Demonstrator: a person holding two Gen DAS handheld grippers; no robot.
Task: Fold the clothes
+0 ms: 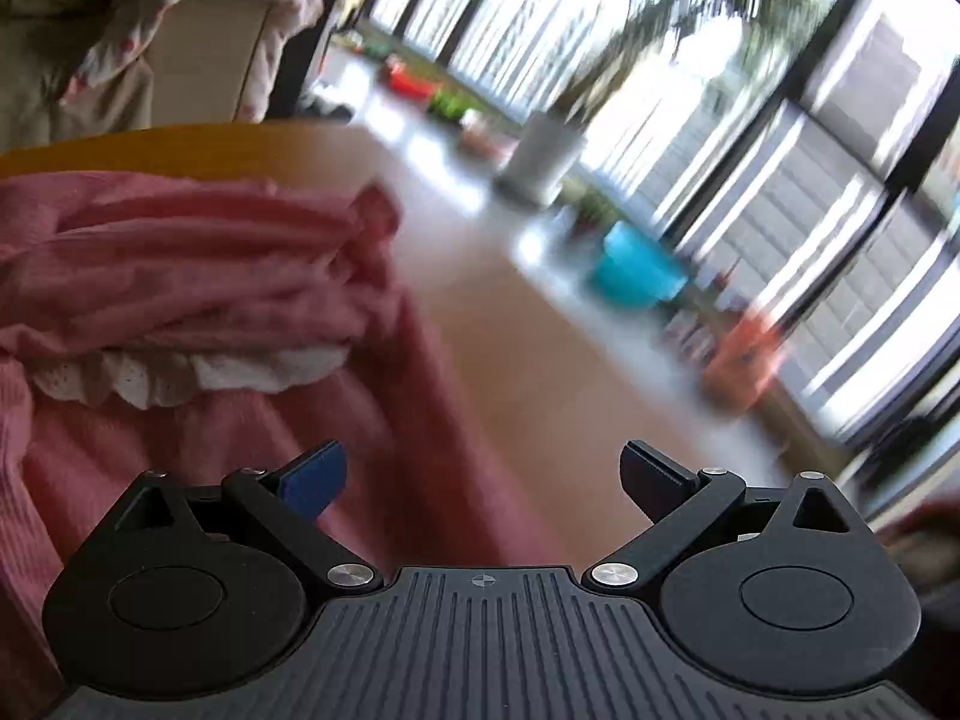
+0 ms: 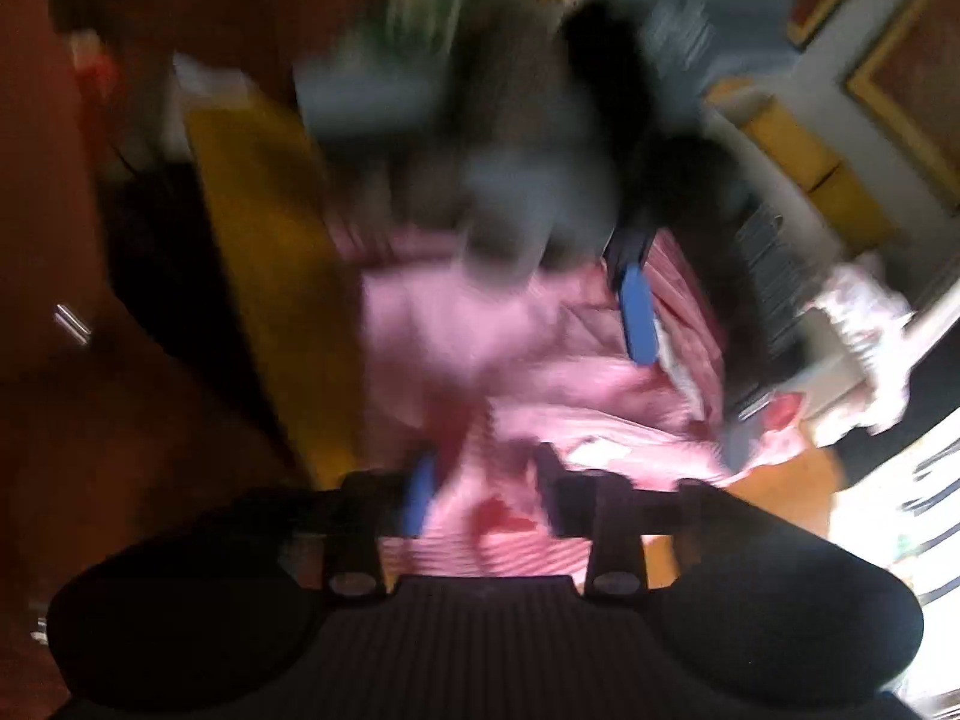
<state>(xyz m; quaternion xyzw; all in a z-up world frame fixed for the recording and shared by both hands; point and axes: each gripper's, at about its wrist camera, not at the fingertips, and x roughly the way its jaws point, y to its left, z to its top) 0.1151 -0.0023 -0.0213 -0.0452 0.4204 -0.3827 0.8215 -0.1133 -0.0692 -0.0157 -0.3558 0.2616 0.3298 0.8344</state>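
Gripper fingers first: our left gripper (image 1: 483,483) has its jaws spread wide with nothing between them, poised over the wooden table (image 1: 528,324) just beside the pink garment (image 1: 180,264). Our right gripper (image 2: 486,495) has its jaws partly apart with pink cloth showing between them; the blur keeps us from telling whether they pinch it.

That pink garment lies bunched in ridges on the table, a white lace trim (image 1: 180,375) showing along one layer, and part of it spreads flat toward us. We judge a fold is in hand, yet this heap fits both a piece being gathered for folding and one partly doubled over; we cannot settle which. Any next grasp would call for finding a clean edge or corner of the cloth, not a thick bunch, since soft knit slips and drags its lower layers.

Beyond it stand a blue pot (image 1: 636,270), a white planter (image 1: 543,159) and tall windows (image 1: 780,168).

We can read no brand, label or writing anywhere.
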